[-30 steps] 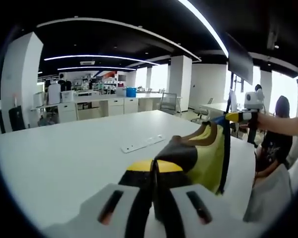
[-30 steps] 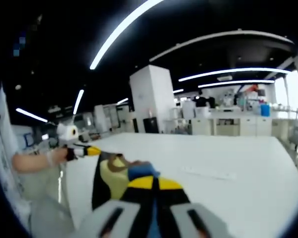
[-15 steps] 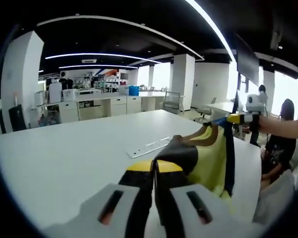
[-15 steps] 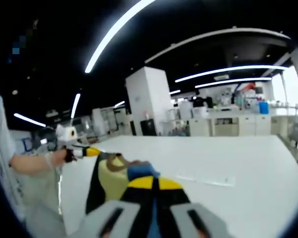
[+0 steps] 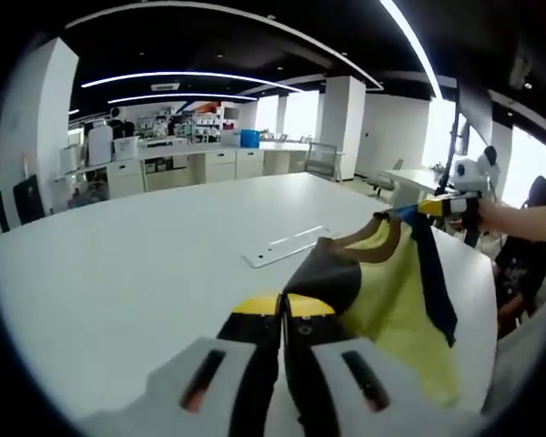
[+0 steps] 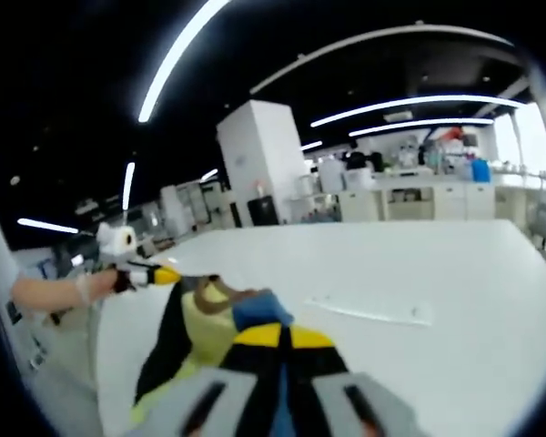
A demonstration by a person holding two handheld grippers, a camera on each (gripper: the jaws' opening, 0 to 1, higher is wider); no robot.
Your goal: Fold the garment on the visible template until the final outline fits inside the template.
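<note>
- The garment [image 5: 382, 291], a yellow piece with dark brown and navy panels, is held up off the white table [image 5: 118, 264], stretched between the two tools.
- The left gripper [image 5: 283, 314] is clenched on a dark edge of the cloth, which starts right at its yellow tips and runs forward and to the right of them.
- The right gripper [image 6: 281, 339] is clamped on the opposite edge; the fabric hangs just ahead of its tips and to their left, with a blue patch touching them.
- In the left gripper view, the right gripper is seen far to the right with the cloth's corner at its tip; in the right gripper view, the left gripper is seen to the left, likewise at a corner.
- The step in hand is judged to be the carry: the garment is lifted and spread, not yet laid down.
- Ahead of both tools a thin pale strip [image 5: 287, 247] lies flat on the table; whether it belongs to the template cannot be told.
- The next move is judged to call for lowering the cloth flat and even, without slack bunching between the grips.
- No brand, label or writing can be read.
</note>
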